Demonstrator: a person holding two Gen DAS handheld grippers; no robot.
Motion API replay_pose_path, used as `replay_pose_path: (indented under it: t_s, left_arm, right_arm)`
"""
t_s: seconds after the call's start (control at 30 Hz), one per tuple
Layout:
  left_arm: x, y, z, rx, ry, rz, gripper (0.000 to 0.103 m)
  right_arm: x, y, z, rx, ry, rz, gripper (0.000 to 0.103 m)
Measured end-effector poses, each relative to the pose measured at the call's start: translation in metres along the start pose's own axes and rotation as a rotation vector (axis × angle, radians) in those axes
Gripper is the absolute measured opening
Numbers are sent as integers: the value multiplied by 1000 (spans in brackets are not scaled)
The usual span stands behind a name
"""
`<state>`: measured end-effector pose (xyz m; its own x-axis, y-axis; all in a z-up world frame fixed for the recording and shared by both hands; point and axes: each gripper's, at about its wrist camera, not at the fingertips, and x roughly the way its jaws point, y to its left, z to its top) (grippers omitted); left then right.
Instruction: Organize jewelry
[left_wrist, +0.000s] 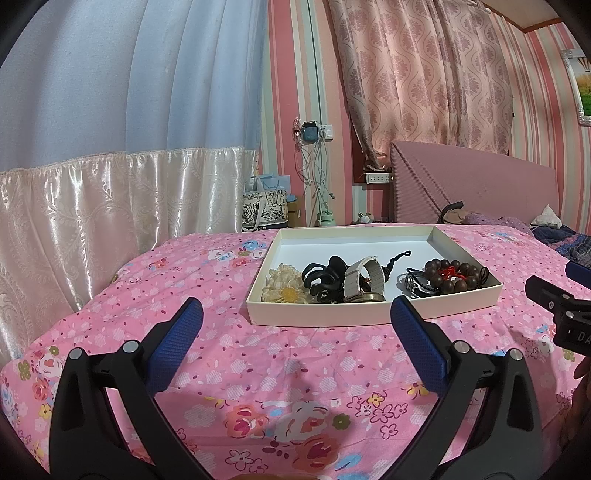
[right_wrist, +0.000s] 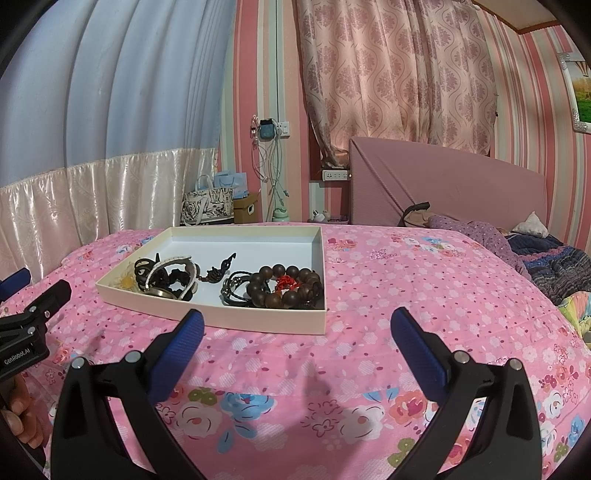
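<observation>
Both grippers (left_wrist: 295, 317) (right_wrist: 297, 328) wide apart, short of tray's (left_wrist: 317, 317) near rim.

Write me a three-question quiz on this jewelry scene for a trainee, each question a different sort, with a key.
1. True or false: the wooden bead bracelet lies on the bedspread, outside the tray.
2. Multiple choice: in the left wrist view, which item lies nearest the tray's left wall? A) cream flower hair tie B) grey watch band C) black hair claw
3. Fill in: the left gripper and the right gripper each have their fingers ____ and hold ____.

Key
1. False: it lies inside the tray, at the right end.
2. A
3. Open; nothing.
</observation>
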<state>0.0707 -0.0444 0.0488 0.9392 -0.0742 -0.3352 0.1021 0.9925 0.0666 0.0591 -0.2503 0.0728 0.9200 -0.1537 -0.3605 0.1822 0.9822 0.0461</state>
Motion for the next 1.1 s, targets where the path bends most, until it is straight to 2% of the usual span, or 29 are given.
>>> replay_pose_path:
  t_s: [1.1]
  left_arm:
    - [2,2,-2,-10,20,15,100]
  right_arm:
    - [-1,-1,0,0,1,0,101]
